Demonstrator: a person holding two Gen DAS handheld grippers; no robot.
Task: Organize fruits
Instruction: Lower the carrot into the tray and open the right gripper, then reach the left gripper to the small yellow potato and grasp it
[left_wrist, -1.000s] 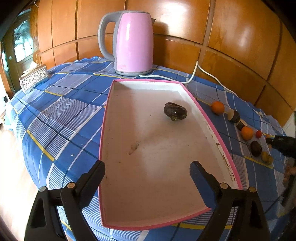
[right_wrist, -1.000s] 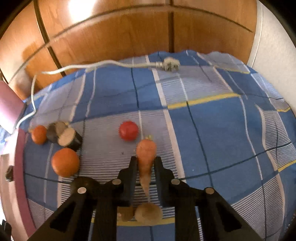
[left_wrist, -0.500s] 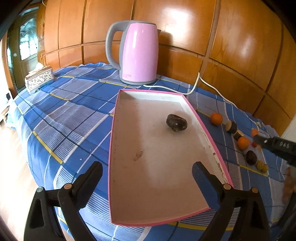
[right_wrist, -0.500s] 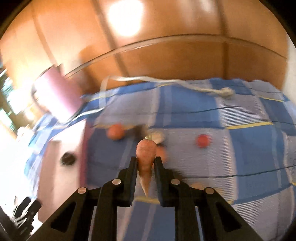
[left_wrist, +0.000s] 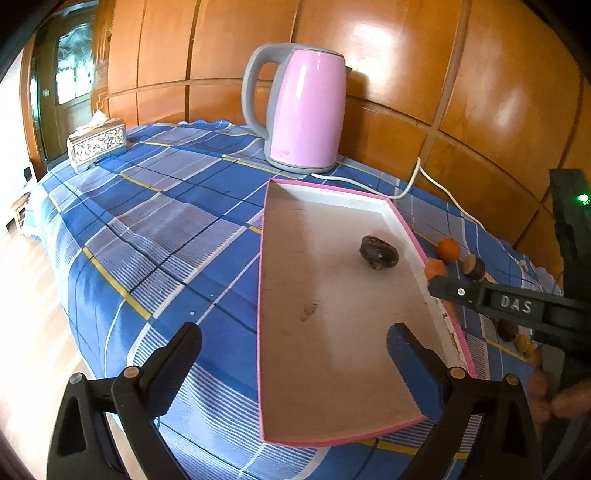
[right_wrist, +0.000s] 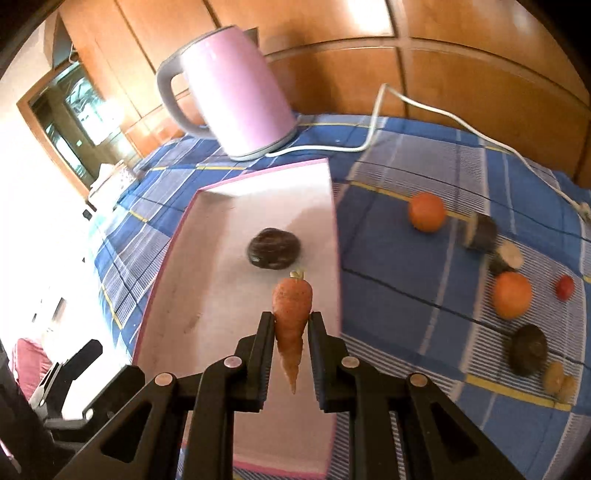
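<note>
A pink-rimmed white tray (left_wrist: 260, 295) lies on the blue checked cloth with one dark brown fruit (left_wrist: 379, 252) in it. My left gripper (left_wrist: 293, 332) hangs over the tray's near end, its jaws opening with nothing between them. My right gripper (right_wrist: 291, 317) is shut on a small orange carrot (right_wrist: 291, 310), stalk end forward, held above the tray (right_wrist: 221, 295) near its right rim, just short of the dark fruit (right_wrist: 274, 246). In the left wrist view the right gripper (left_wrist: 437, 286) reaches in from the right with the carrot (left_wrist: 436, 267) at its tip.
Right of the tray lie two oranges (right_wrist: 426, 212) (right_wrist: 511, 295), cut dark pieces (right_wrist: 480, 232), a small red fruit (right_wrist: 565, 288), a dark round fruit (right_wrist: 528, 350) and small yellow ones (right_wrist: 557, 380). A pink kettle (left_wrist: 303, 110) with a white cord (left_wrist: 413, 184) stands behind. A tissue box (left_wrist: 98, 146) sits far left.
My right gripper has carried the carrot leftward from above the loose fruits to above the tray's right side, rolling as it went. The left gripper drew back slightly and its jaws widened.
</note>
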